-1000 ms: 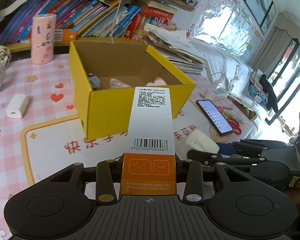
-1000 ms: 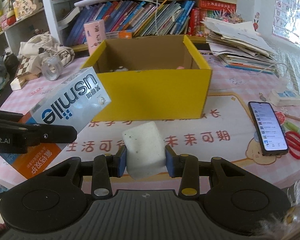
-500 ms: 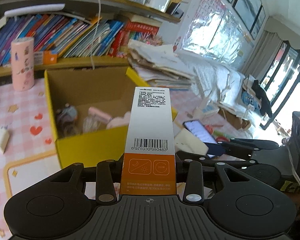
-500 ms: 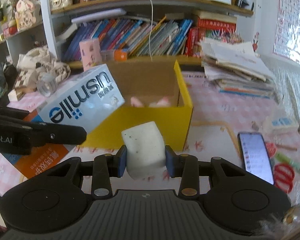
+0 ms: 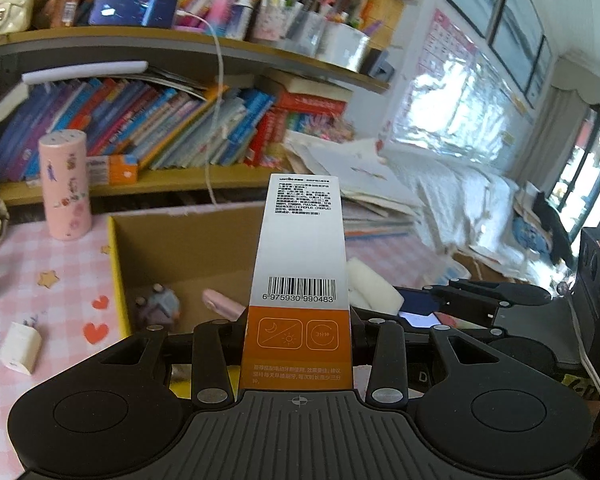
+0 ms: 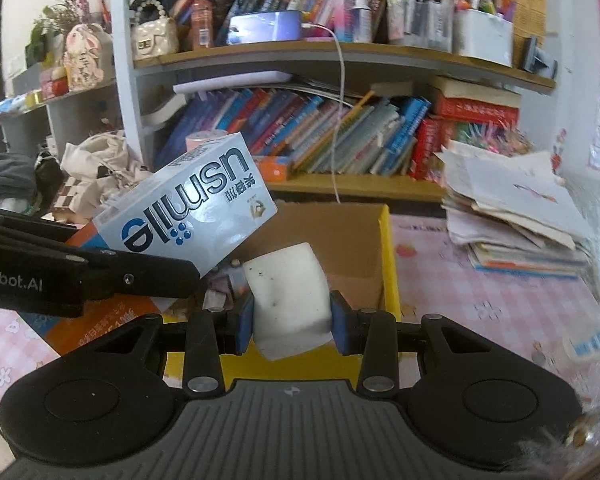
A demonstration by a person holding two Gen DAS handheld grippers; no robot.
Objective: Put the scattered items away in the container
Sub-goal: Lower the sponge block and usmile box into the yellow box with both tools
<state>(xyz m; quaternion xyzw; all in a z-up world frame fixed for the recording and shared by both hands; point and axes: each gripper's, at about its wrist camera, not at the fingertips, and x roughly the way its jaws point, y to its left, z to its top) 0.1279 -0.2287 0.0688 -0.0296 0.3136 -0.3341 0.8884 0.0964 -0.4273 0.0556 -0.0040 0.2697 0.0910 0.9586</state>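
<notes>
The left gripper (image 5: 298, 332) is clamping the toothpaste box (image 5: 300, 264) and the right gripper (image 6: 291, 320) is squeezing the white sponge (image 6: 288, 300), both hovering over the yellow cardboard box (image 6: 388, 264). To drop these 2 items cleanly, each should be lowering past the rim before its jaws are parting.

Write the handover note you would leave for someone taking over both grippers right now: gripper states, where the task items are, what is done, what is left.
Left gripper: shut on the usmile box, held above the yellow cardboard box.
Right gripper: shut on the white sponge block, over the same box's near edge.
Done: a small grey toy and a pink item already lie inside.
Left: release both held items into the box; the white charger lies on the tablecloth outside it.
</notes>
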